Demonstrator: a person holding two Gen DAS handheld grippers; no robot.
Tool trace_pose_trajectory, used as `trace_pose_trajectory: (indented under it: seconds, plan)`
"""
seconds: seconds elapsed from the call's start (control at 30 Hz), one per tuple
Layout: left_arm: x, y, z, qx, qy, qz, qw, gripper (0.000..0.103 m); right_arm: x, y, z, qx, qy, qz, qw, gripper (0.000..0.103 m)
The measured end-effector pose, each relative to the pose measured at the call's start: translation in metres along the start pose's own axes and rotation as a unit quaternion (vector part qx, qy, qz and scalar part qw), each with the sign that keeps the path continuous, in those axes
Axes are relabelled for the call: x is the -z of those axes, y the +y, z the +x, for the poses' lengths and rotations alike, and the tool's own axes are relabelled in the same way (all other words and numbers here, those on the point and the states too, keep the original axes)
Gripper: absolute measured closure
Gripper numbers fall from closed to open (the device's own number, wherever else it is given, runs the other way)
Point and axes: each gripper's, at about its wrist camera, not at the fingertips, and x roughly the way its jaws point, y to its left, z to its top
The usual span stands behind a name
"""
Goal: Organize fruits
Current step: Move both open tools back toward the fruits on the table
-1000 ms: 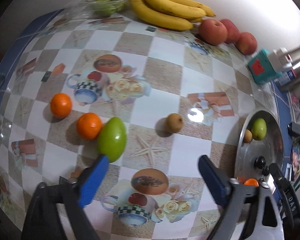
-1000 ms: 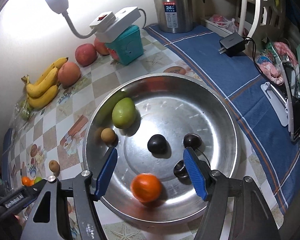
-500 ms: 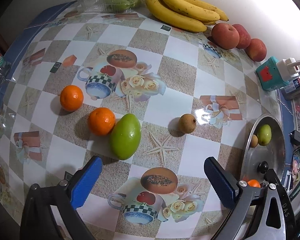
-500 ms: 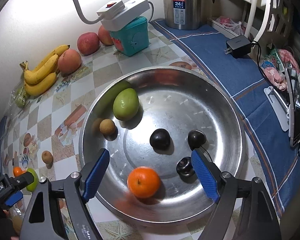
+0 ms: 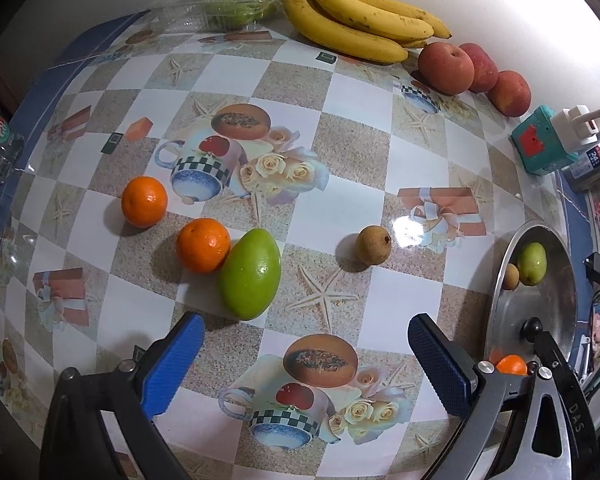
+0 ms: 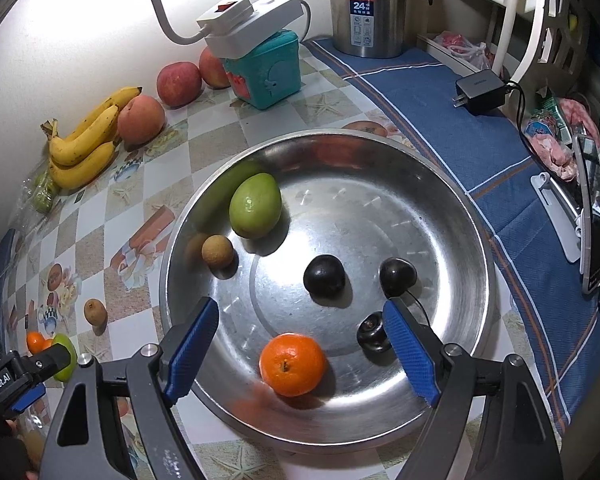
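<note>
**Fruit Gathered Into the Steel Bowl, Several Pieces Left on the Table**

In the left wrist view, the left claw (image 5: 304,364) is seen spread wide and empty above the patterned table (image 5: 352,160). Just ahead of its left pad, a green mango (image 5: 251,273) lies touching an orange (image 5: 203,245); a second orange (image 5: 144,201) sits near them, apart, and a small brown fruit (image 5: 373,245) rests alone toward the middle. Bananas (image 5: 360,20) and apples (image 5: 474,74) are lined up along the far wall. The steel bowl (image 5: 500,280) is glimpsed at the right edge.

In the right wrist view, the right claw (image 6: 300,356) is held spread and empty over the near rim of the steel bowl (image 6: 460,208). An orange (image 6: 292,364) lies inside the bowl between the pads, touched by neither. A green mango (image 6: 255,205), a small brown fruit (image 6: 217,251) and three dark fruits (image 6: 324,274) are also held in the bowl.

The step in hand is judged to be the changeover between a finished drop and a fresh pick: the bowl's orange appears delivered, while four loose pieces are still to be collected. For the next move, the left claw would likely need to be lowered and centred over the green mango or the orange beside it. Because the two are touching, a careful approach is called for, so that one is not nudged away while the other is pinched.
</note>
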Motion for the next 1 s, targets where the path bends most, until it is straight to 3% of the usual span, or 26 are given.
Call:
trace_pose_trajectory:
  seconds: [0.07, 0.37, 0.7, 0.9, 1.0]
  plan:
    - [0.000, 0.000, 0.000, 0.000, -0.001, 0.002, 1.0000, 0.000, 0.000, 0.002, 0.000, -0.002, -0.001, -0.002, 1.000, 0.004]
    - [0.001, -0.007, -0.005, -0.005, -0.018, 0.027, 0.9995, 0.000, 0.001, 0.005, 0.000, 0.006, -0.003, -0.012, 1.000, 0.001]
    - [0.001, -0.022, -0.019, -0.030, -0.052, 0.112, 0.9919, 0.000, 0.002, 0.012, -0.002, -0.007, -0.007, -0.025, 1.000, 0.000]
    - [-0.009, -0.002, -0.027, -0.045, -0.070, 0.106, 0.9909, 0.000, 0.006, 0.024, -0.003, -0.022, -0.004, -0.038, 0.999, 0.000]
    - [-0.015, 0.014, -0.032, -0.083, -0.092, 0.106, 0.9866, 0.000, 0.009, 0.031, -0.004, -0.028, -0.002, -0.049, 0.998, 0.000]
